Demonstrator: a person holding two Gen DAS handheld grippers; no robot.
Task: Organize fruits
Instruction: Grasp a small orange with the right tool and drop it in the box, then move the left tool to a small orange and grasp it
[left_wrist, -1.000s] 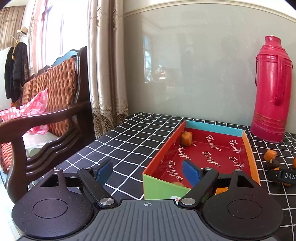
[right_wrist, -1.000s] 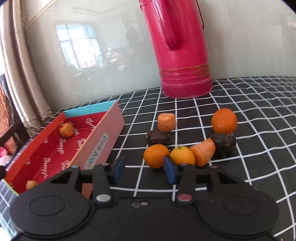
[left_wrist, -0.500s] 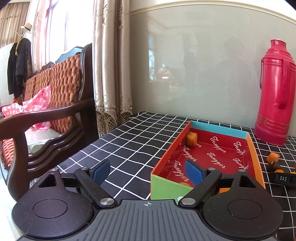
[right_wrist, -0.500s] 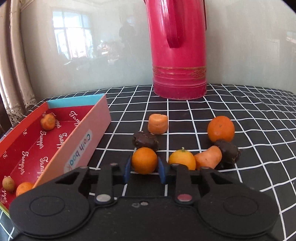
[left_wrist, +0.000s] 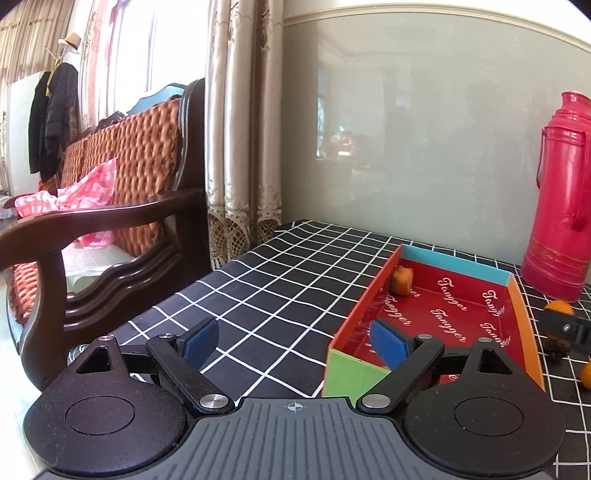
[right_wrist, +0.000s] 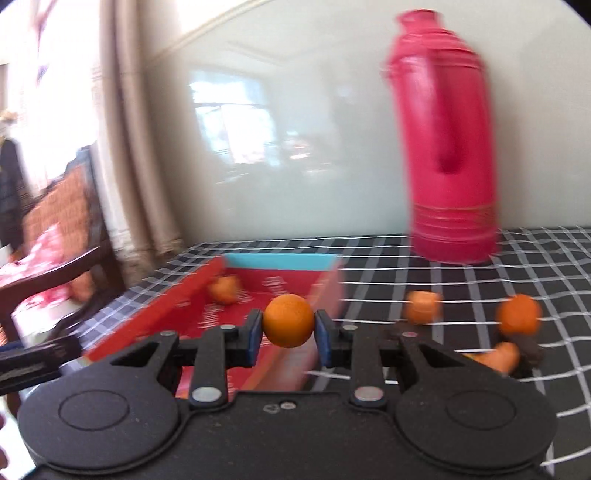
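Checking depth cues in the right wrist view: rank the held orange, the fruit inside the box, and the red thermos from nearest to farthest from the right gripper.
1. Orange: clamped between the right gripper fingers.
2. Fruit in the box: ahead-left, at the far end.
3. Red thermos: right, by the wall.

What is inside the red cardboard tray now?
Inside the red cardboard tray, one orange fruit piece lies in the far left corner. The left gripper, open, hides the tray's near end, so anything lying there cannot be seen.
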